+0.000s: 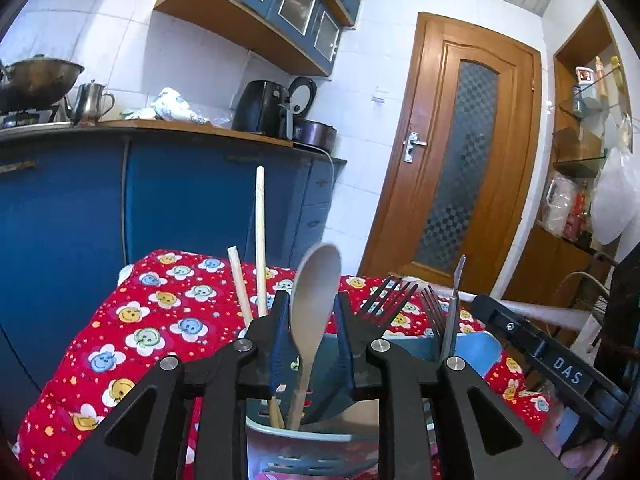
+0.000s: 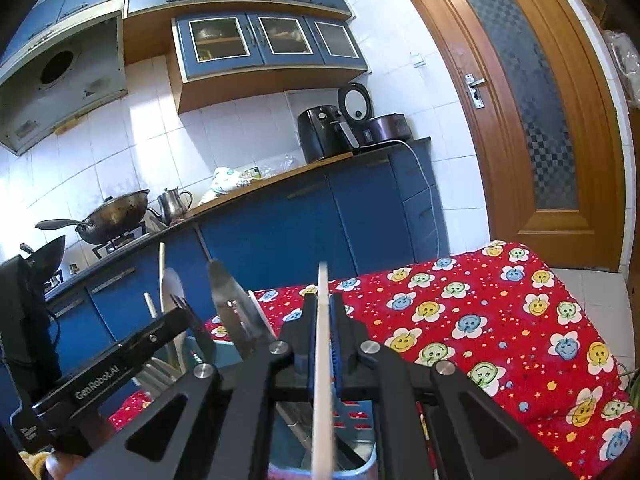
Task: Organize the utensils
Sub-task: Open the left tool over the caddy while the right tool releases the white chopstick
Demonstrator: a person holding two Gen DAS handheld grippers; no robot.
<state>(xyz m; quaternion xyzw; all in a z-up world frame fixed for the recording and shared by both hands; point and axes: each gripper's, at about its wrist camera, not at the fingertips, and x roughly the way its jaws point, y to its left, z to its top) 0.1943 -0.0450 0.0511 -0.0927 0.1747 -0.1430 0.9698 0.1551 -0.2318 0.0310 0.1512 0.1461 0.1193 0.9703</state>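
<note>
- The wooden spoon (image 1: 314, 304) standing in the holder (image 1: 312, 446) looks smooth, pale and matt.
- The holder looks like glossy grey-blue plastic.
- Beside it, the forks (image 1: 434, 310) are shiny metal.
- Under the holder, the tablecloth (image 1: 132, 320) is soft printed cloth.

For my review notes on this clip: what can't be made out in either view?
- Left wrist view: the holder is cut off by the bottom edge and the left gripper; the wooden spoon's lower handle is hidden inside.
- Right wrist view: the pale stick in the right gripper is seen edge-on, blurred; its type and lower end are unclear.
- Forks: bases hidden by the left gripper.
</note>
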